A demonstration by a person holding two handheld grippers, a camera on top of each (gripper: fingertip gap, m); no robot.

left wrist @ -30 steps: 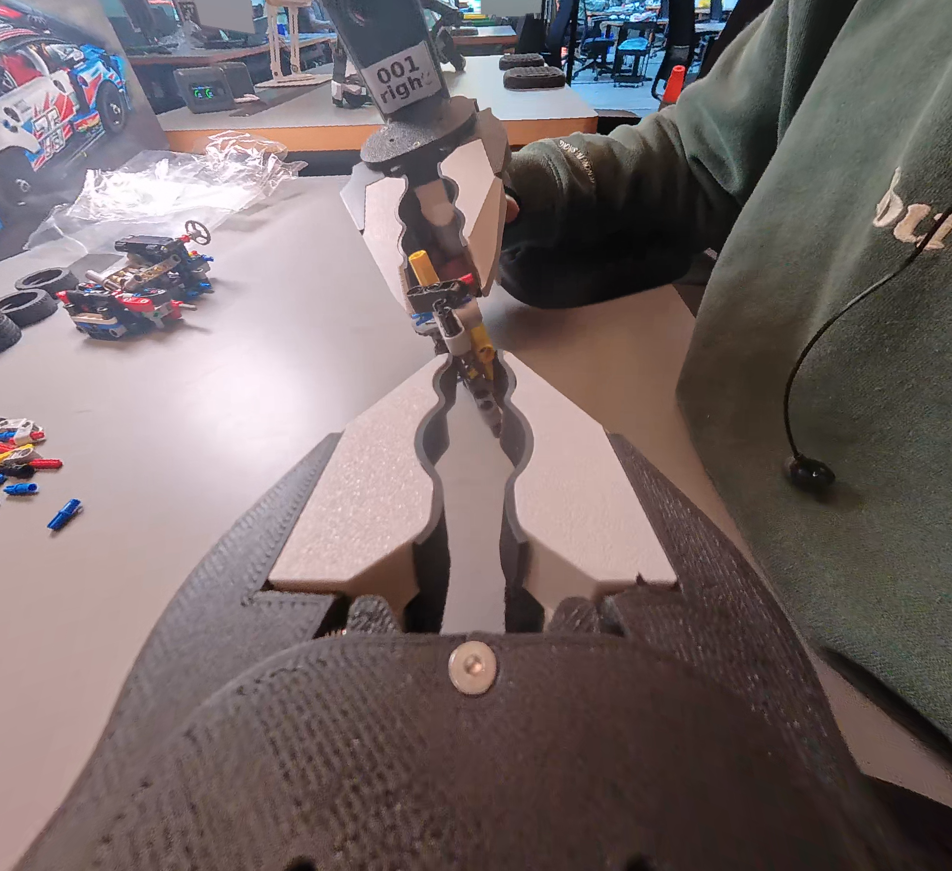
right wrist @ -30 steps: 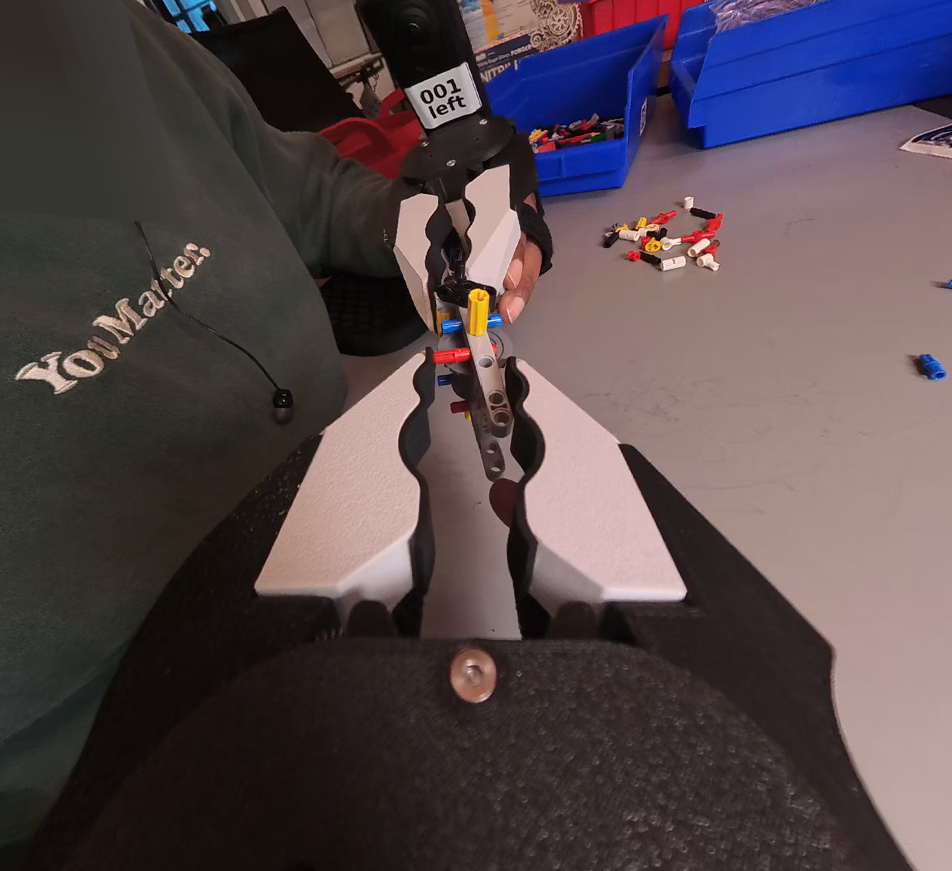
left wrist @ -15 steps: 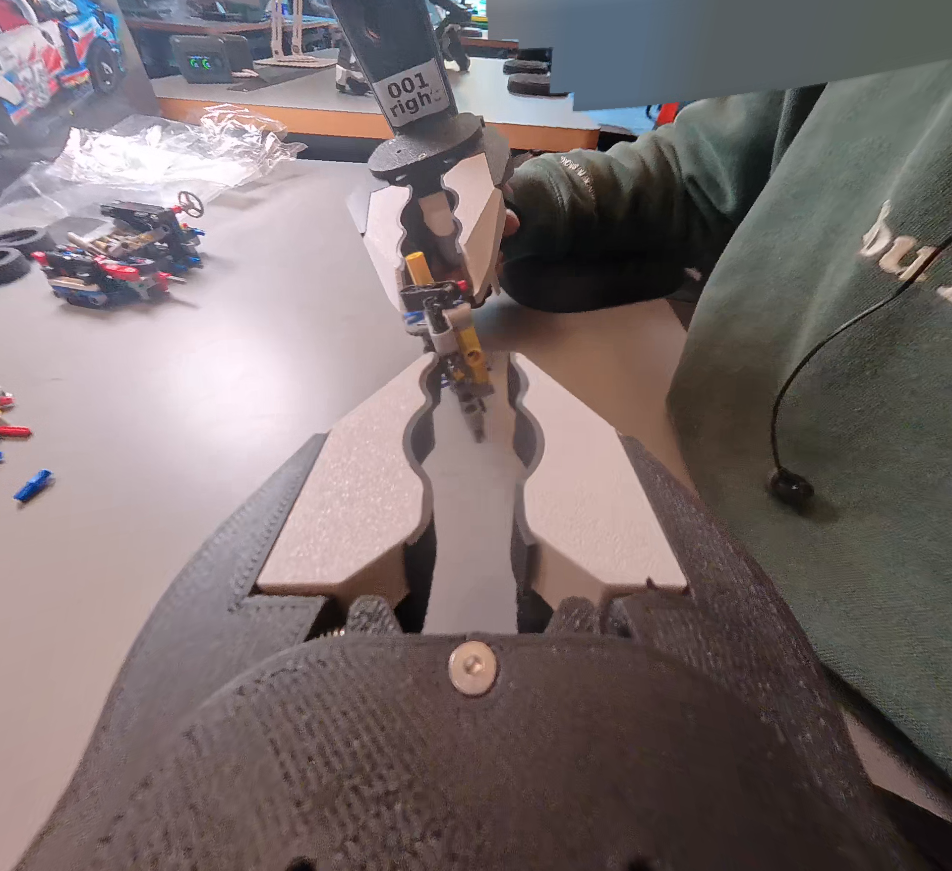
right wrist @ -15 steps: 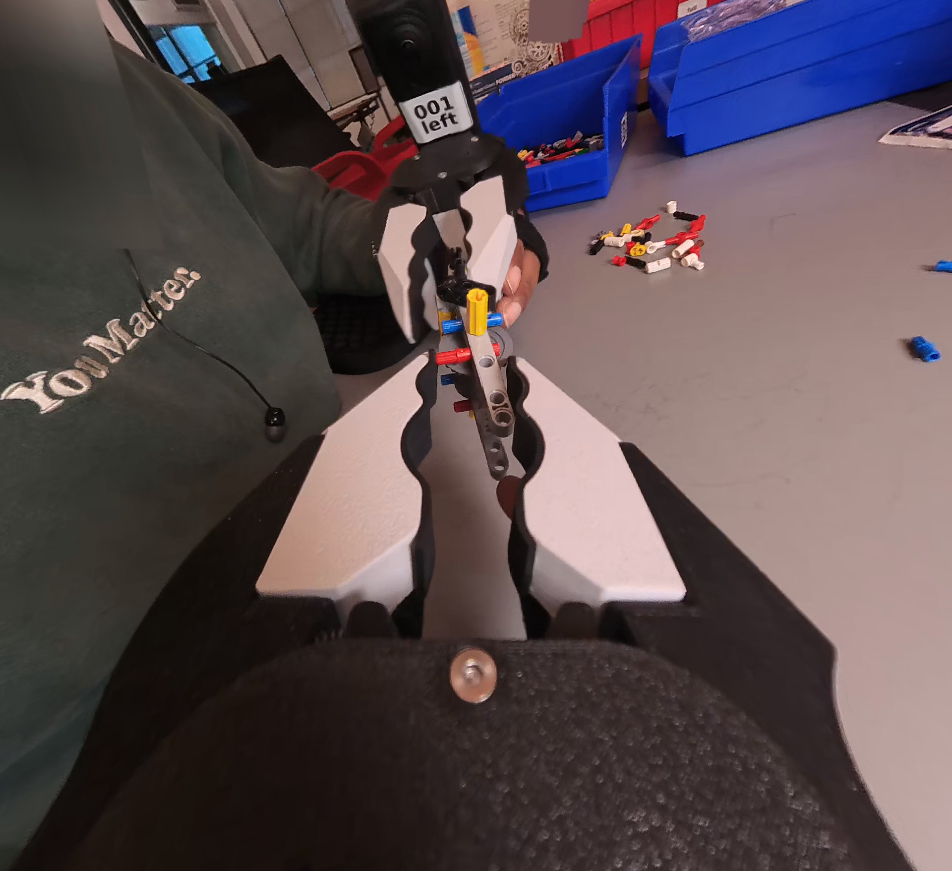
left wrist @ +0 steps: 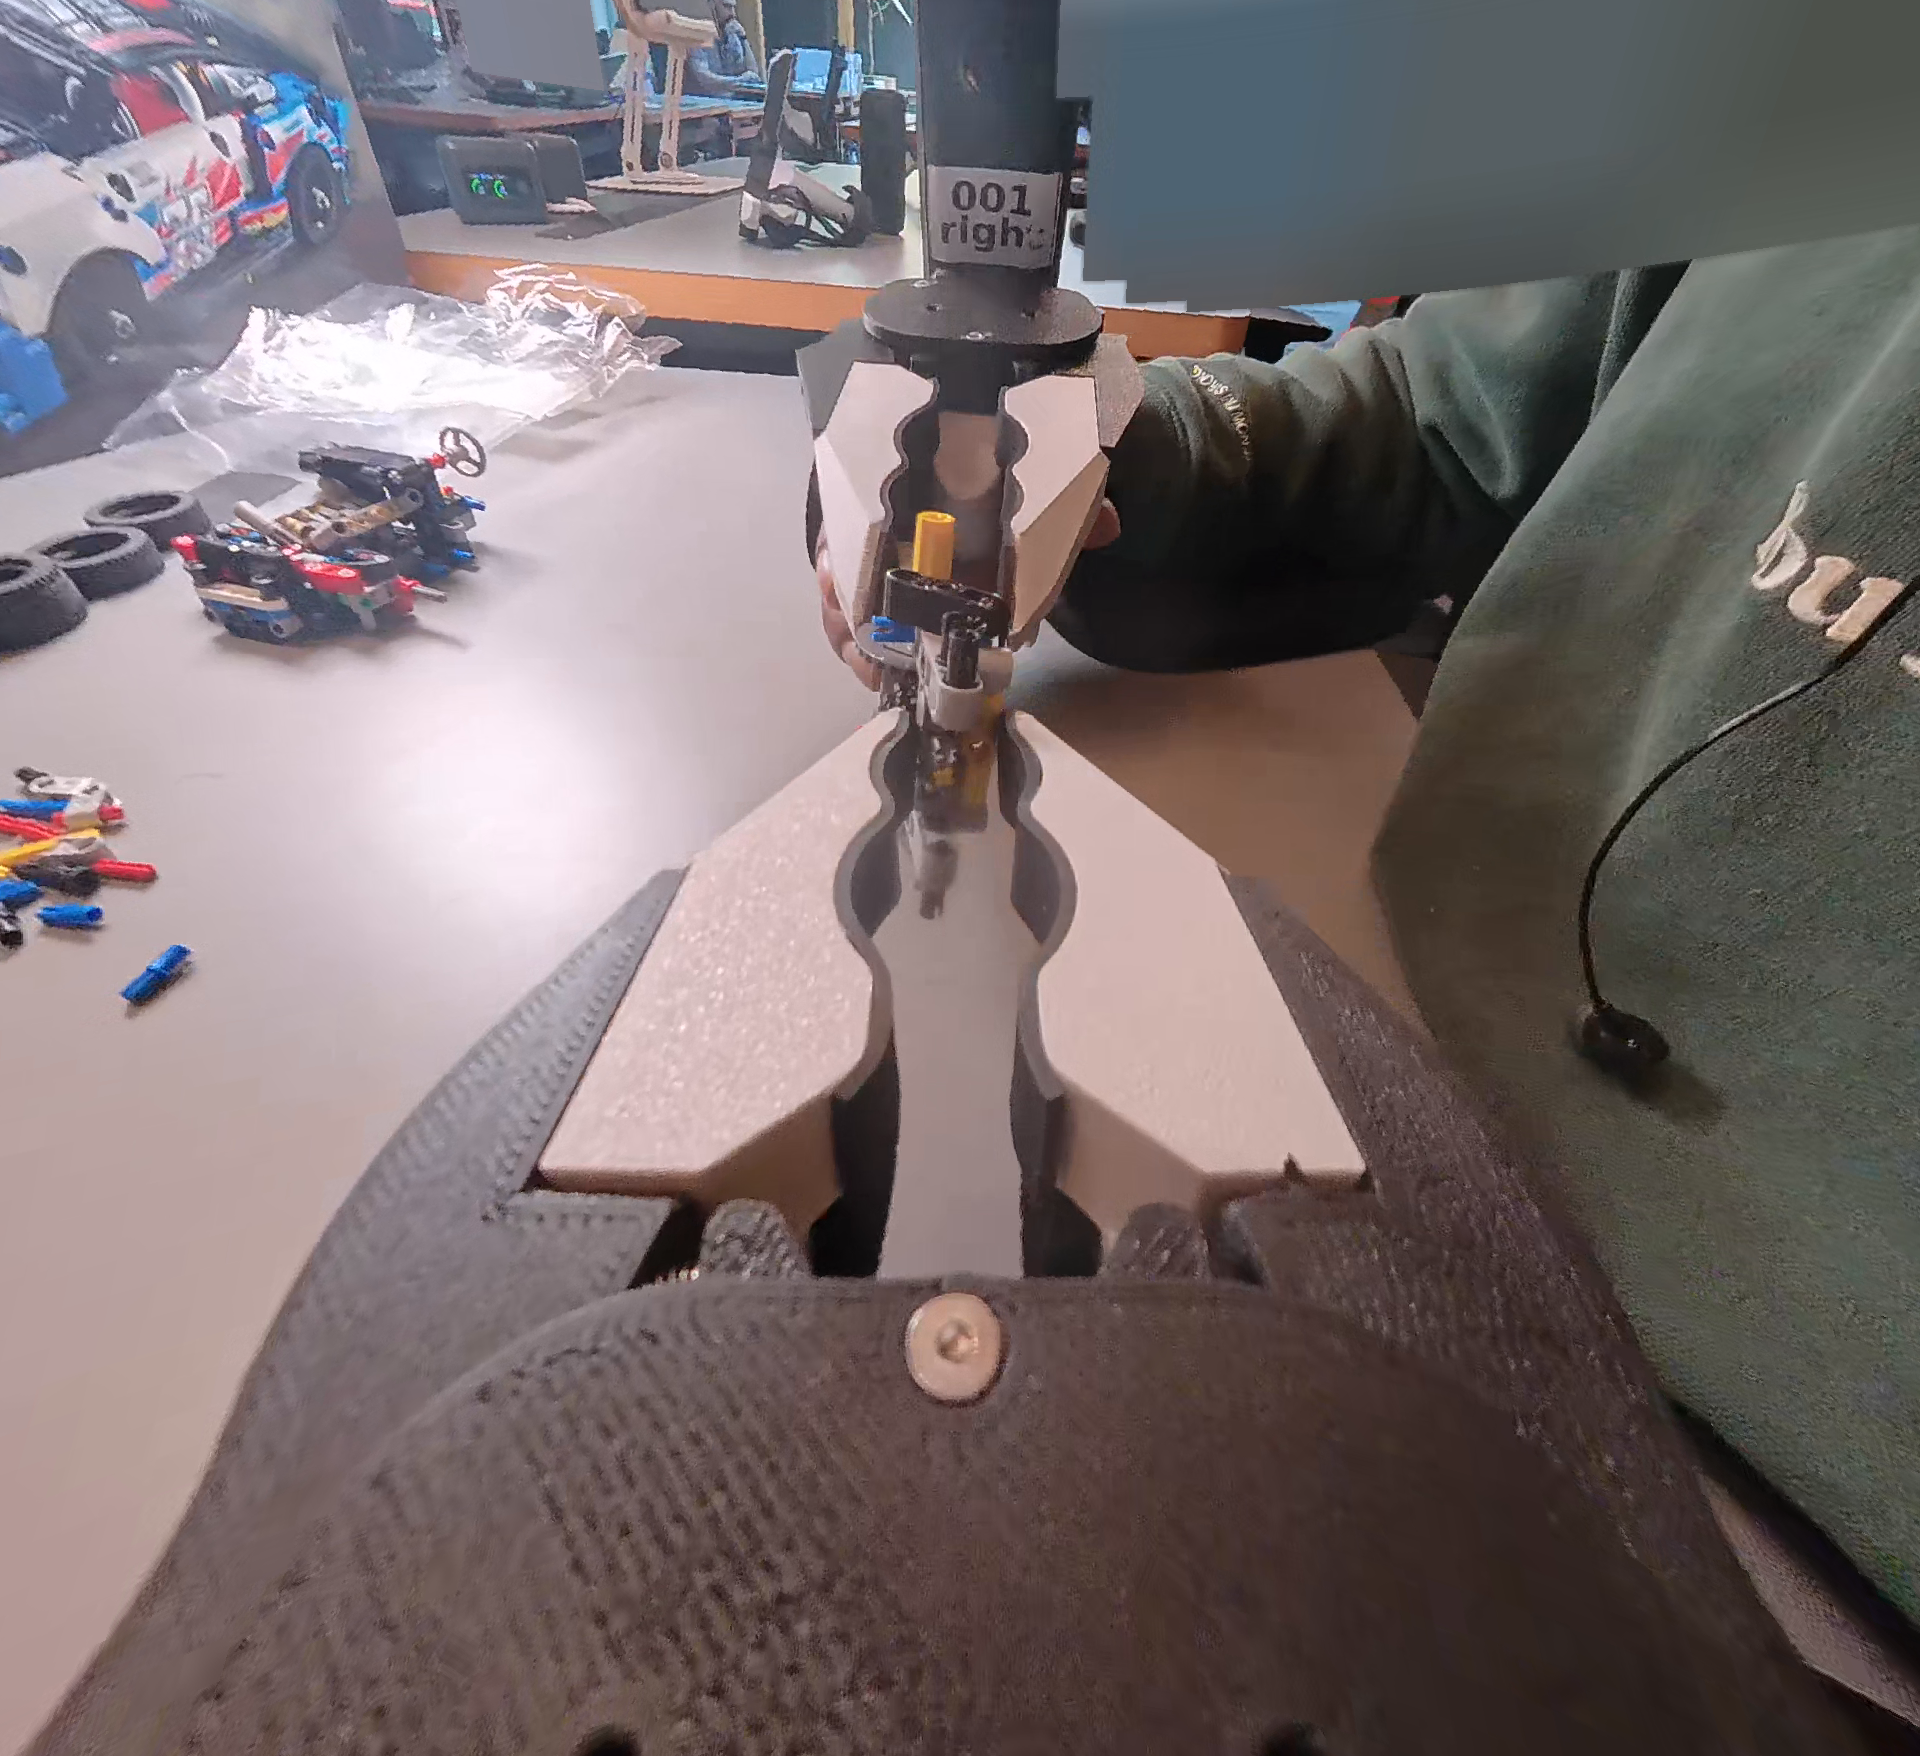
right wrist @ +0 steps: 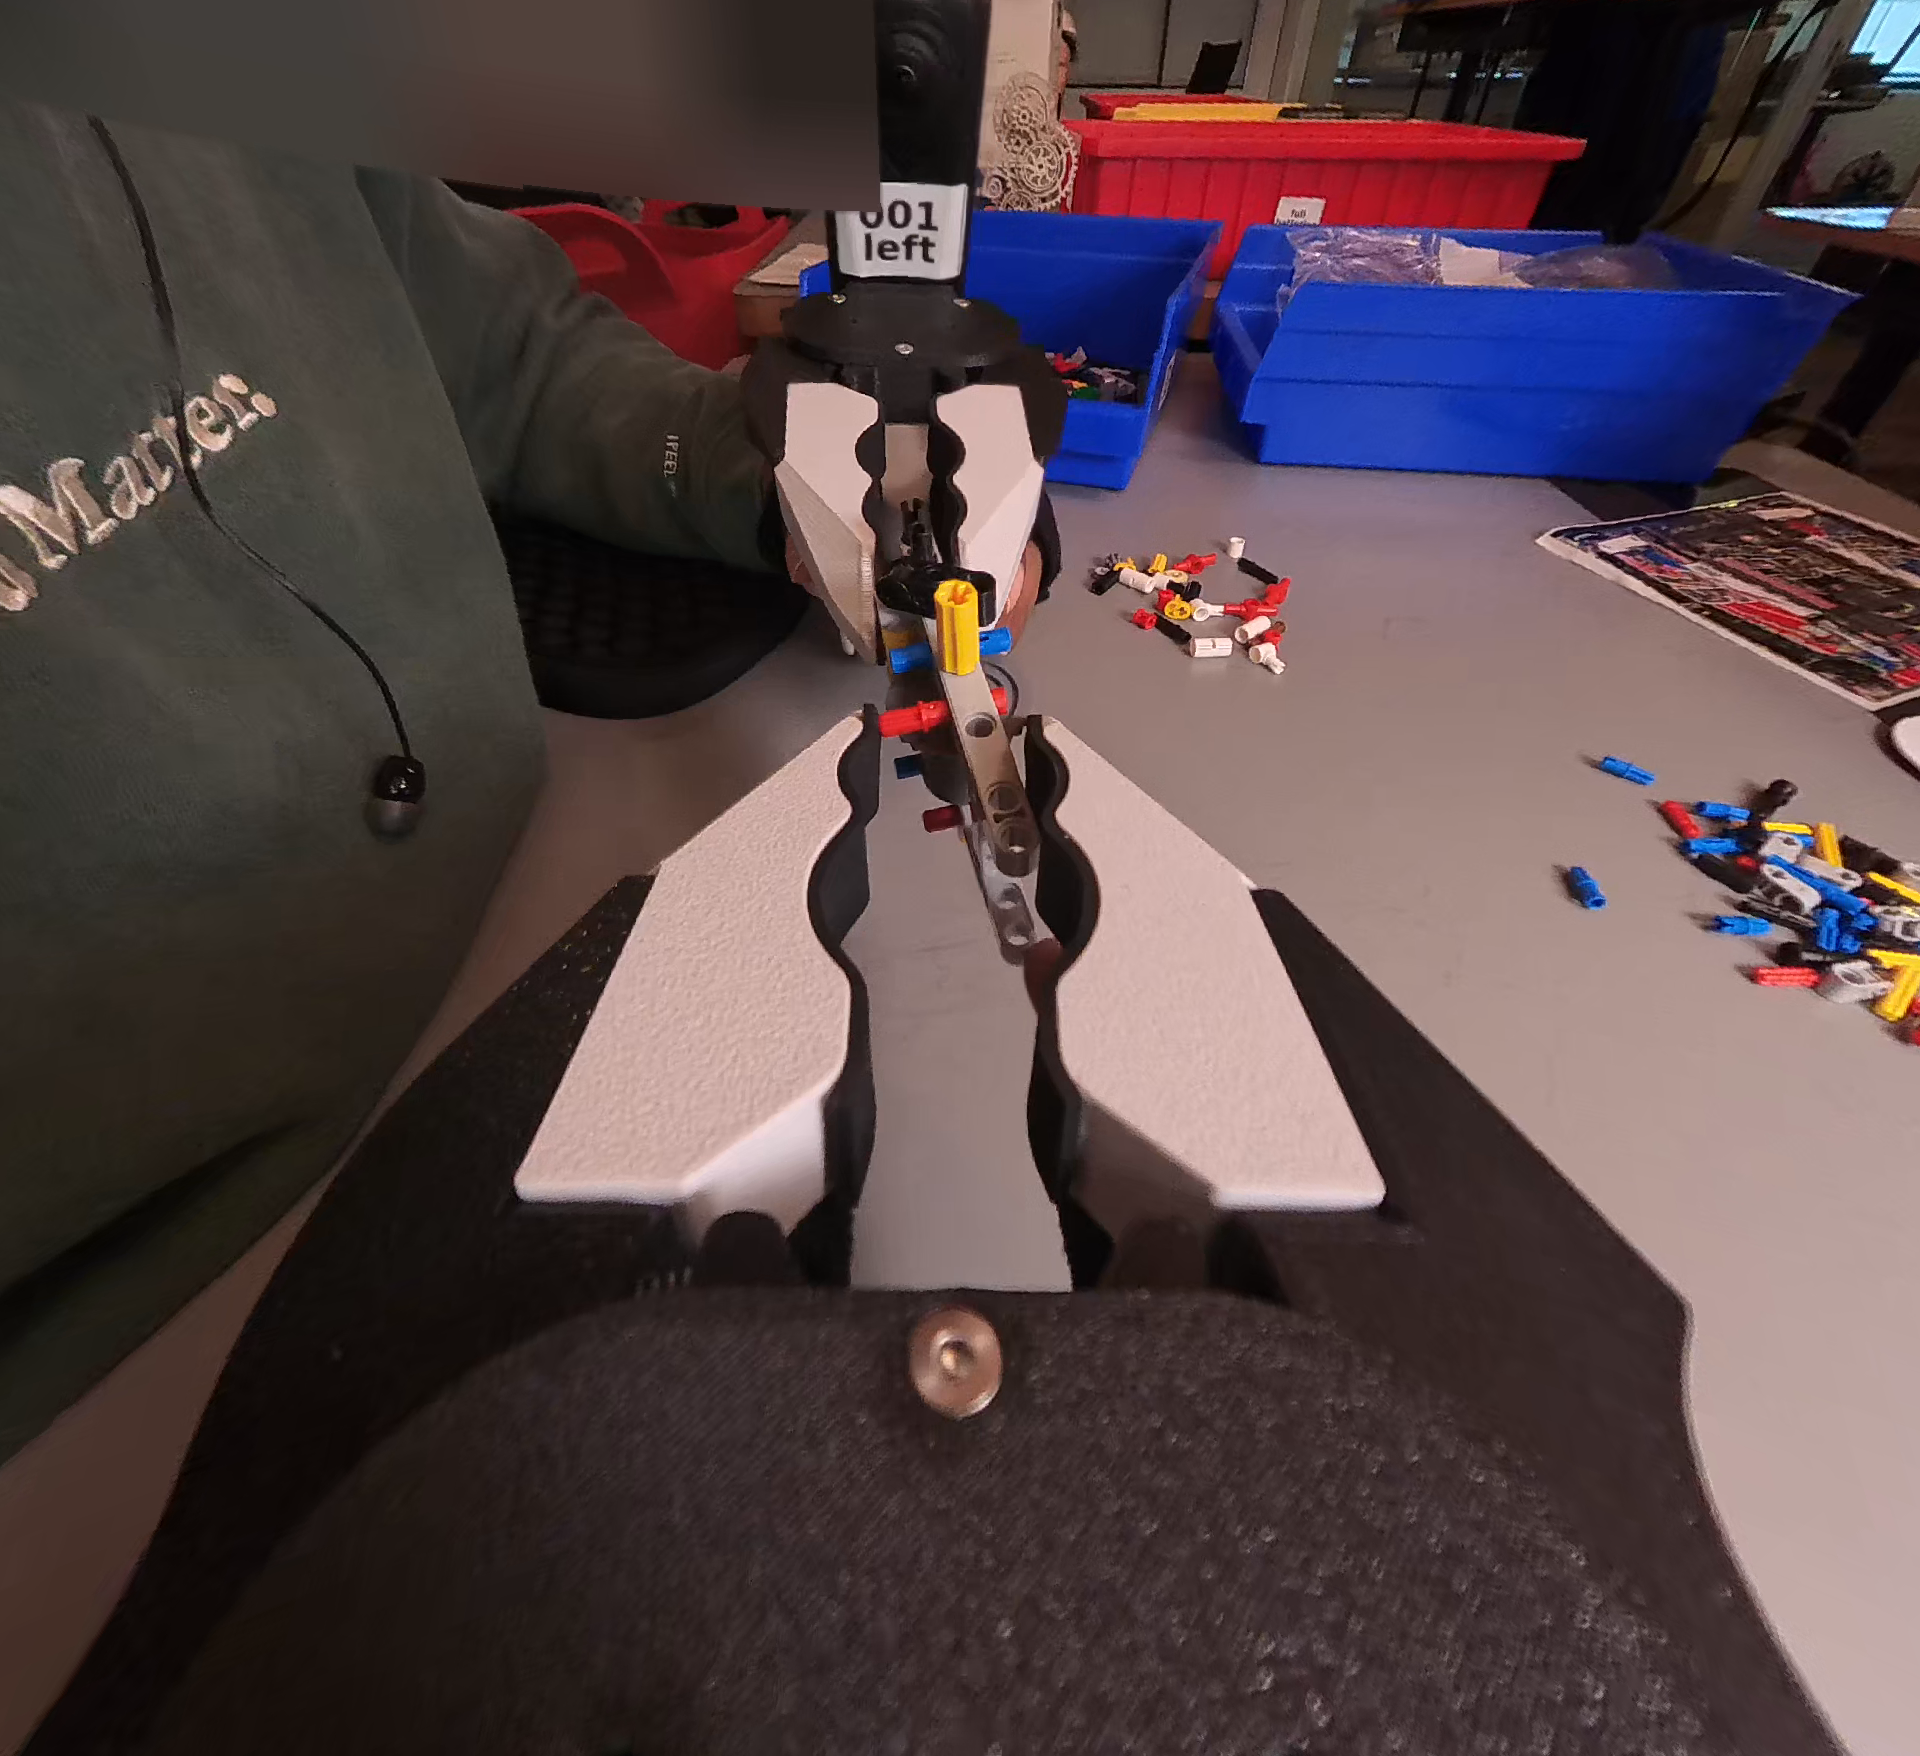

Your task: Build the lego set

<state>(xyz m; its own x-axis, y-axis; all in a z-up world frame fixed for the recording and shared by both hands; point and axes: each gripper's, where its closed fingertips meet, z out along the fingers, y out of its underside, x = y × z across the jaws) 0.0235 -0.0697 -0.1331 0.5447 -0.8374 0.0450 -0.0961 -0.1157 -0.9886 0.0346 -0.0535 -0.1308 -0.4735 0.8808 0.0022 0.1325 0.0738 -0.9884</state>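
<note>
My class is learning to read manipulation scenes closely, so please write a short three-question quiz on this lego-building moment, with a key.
1. True or false: the partly built car stands on the table near loose tyres.
2. What do the left gripper and right gripper grip between them? A) a screwdriver B) a small lego subassembly C) a cup
3. What colour is the upright piece at the top of that subassembly in the right wrist view?

Key: 1 true; 2 B; 3 yellow.
</note>
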